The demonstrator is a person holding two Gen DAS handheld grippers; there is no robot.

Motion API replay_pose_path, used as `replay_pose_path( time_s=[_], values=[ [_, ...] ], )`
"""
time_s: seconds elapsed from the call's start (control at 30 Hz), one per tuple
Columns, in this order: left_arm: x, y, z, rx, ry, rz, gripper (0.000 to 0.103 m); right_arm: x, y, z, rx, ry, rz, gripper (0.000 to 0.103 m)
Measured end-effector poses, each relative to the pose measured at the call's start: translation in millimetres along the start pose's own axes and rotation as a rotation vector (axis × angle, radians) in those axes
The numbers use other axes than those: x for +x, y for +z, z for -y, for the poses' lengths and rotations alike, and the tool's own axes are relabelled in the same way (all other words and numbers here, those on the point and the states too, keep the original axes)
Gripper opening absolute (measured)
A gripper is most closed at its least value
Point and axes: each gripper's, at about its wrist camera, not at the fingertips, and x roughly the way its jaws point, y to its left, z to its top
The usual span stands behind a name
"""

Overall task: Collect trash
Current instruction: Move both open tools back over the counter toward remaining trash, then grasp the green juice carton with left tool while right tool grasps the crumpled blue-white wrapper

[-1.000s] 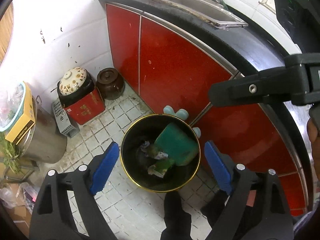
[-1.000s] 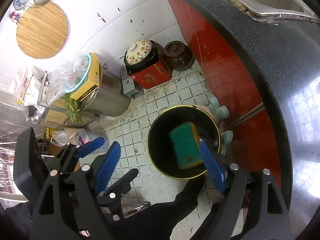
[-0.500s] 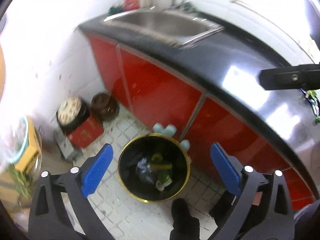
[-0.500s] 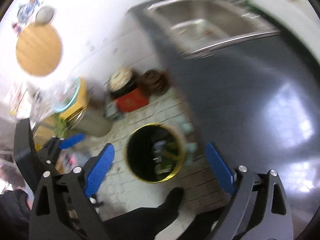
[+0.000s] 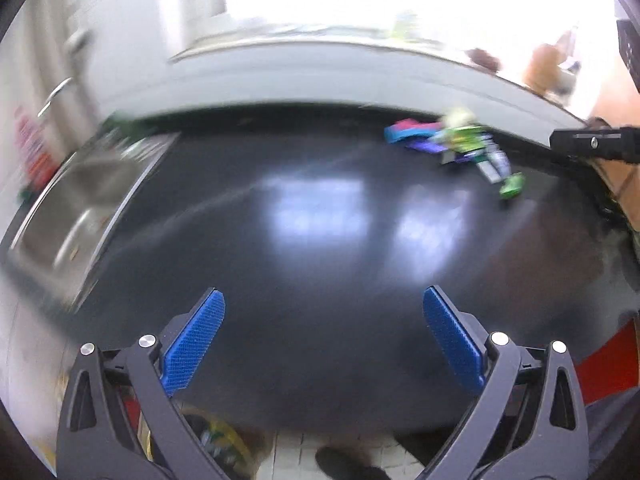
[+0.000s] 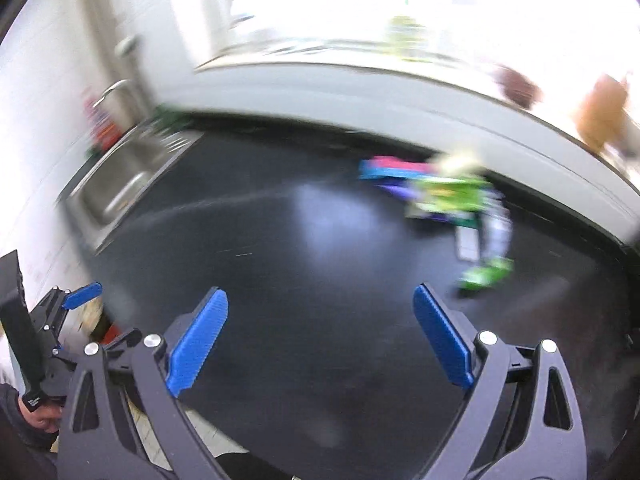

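Only in the left wrist view, bin (image 5: 224, 446) below counter (image 5: 320, 240); both hand-held grippers, left (image 5: 324, 334) and right (image 6: 320, 336), wide open, empty.

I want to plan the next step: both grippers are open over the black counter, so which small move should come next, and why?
Probably move the right gripper toward the colourful pile of wrappers at the counter's far right. Its jaws stand open with nothing between them, the left gripper is empty too, and that litter lies uncollected.
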Motion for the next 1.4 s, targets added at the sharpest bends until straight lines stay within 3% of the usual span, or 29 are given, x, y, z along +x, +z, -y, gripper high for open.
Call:
replay_pose_path(
  time_s=[0.17,0.33,0.47,0.77,1.0,1.27,1.4],
  values=[
    [22,44,75,0.08,-0.098,0.039,0.096,-20,-5,85,0.11,-0.057,0.04,0.091],
    [49,69,125,0.165,-0.145,0.02,0.096,-15,-1,124,0.148,-0.06,0.05,0.091],
    [72,84,141,0.182,-0.149,-0.007,0.096,1,7,139,0.161,-0.041,0.039,0.091],
    [149,149,172,0.239,-0.174,-0.013,0.096,80,48,192,0.147,0.015,-0.059,0.09],
    [232,201,200,0.307,-0.209,-0.052,0.096,161,69,228,0.11,0.032,-0.17,0.076],
    [291,214,217,0.367,-0.242,-0.13,0.078,231,73,242,0.083,0.06,-0.265,0.065],
    [300,211,225,0.399,-0.263,-0.153,0.059,241,76,235,0.03,0.038,-0.258,0.058]
  ],
)
